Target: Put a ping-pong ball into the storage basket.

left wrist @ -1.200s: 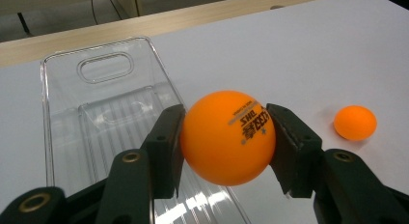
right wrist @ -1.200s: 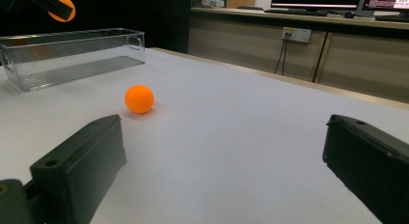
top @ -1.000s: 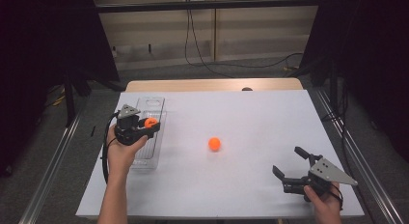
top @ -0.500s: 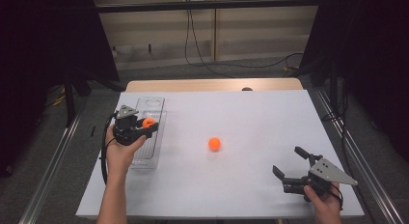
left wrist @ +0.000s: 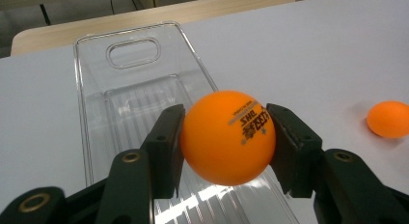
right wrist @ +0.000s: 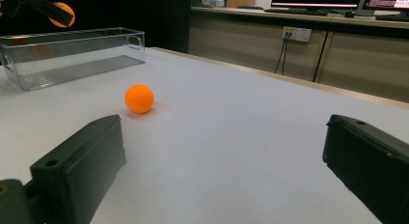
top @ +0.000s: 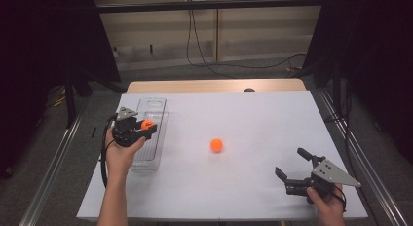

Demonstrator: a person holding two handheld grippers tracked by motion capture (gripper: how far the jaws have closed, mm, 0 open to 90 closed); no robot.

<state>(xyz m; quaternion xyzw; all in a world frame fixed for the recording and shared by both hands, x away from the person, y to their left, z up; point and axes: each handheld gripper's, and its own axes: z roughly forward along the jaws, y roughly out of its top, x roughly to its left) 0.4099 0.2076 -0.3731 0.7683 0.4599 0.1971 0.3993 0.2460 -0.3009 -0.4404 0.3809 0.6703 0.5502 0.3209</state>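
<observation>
My left gripper [top: 144,128] is shut on an orange ping-pong ball [left wrist: 226,137] and holds it just above the clear plastic tray [top: 152,109] at the table's left. The held ball [top: 146,124] hangs over the tray's middle. A second orange ball [top: 216,145] lies loose on the white table near its centre; it also appears as the ball [right wrist: 139,99] ahead of my right gripper and at the right edge as the ball [left wrist: 388,119]. My right gripper [top: 294,164] rests near the front right, jaws wide apart, with nothing between them.
The clear tray [right wrist: 72,52] has a cut-out handle [left wrist: 132,52] at its far end. A wooden strip [top: 214,85] borders the table's far edge, with cables on the floor beyond. Metal rails run along both sides of the table.
The left gripper with its ball has shifted slightly toward the near end of the tray. The right gripper and the loose ball have stayed put.
</observation>
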